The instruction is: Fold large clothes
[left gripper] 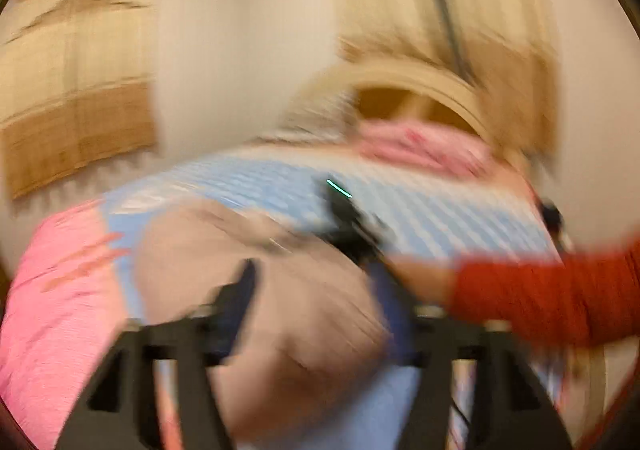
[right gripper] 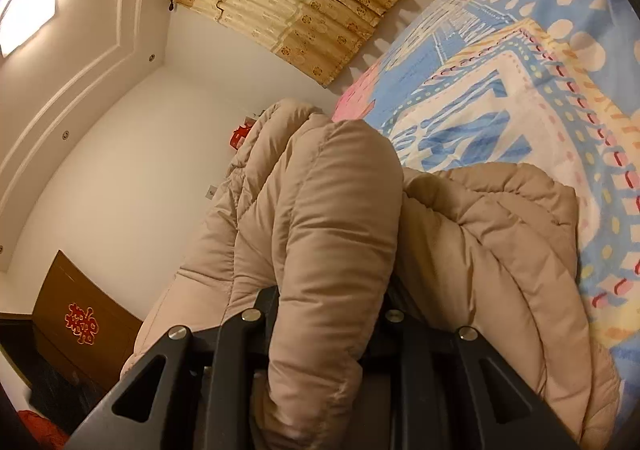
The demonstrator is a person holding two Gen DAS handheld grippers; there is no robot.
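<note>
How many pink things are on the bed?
2, though blur may hide more. One pink item lies left of the coat; another sits at the bed's far edge.

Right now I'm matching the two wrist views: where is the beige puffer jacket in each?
Left wrist: beige puffer jacket, blurred, low centre between the claw's fingers.
Right wrist: jacket fills the centre, a fold running down between the fingers.
Shared landmark: the blue patterned bedsheet.
</note>
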